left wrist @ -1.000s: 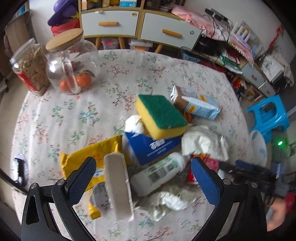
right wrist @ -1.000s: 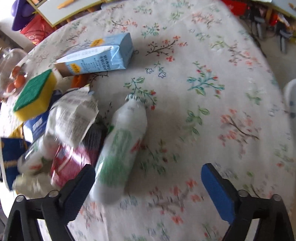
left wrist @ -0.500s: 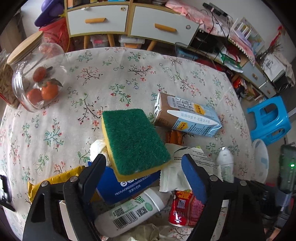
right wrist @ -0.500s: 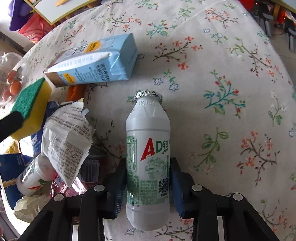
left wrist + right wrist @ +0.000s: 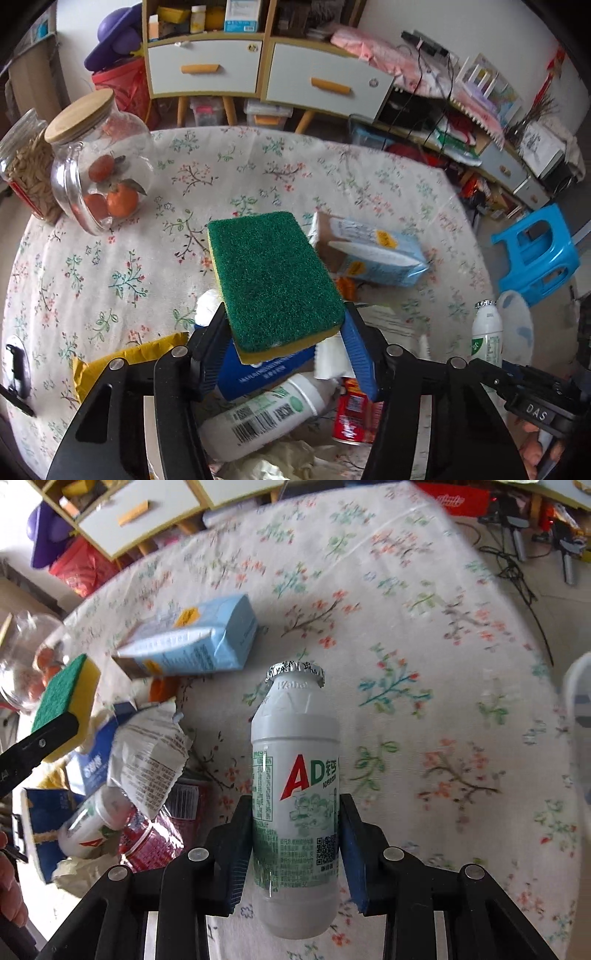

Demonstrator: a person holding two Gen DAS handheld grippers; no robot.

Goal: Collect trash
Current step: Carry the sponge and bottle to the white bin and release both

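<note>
- While both tools hang over the floral tablecloth, the left gripper is clamped on the green-and-yellow sponge, held above the trash pile.
- Pinched between the pads of the right gripper is the white AD bottle, its foil cap pointing to 12 o'clock.
- At 10 o'clock from that bottle lies the blue carton.
- At 8 o'clock sit a torn wrapper, a red can and another white bottle.
- At 10 o'clock in the left view stands a glass jar holding oranges.

carton behind sponge | jar far left | bottle right
</note>
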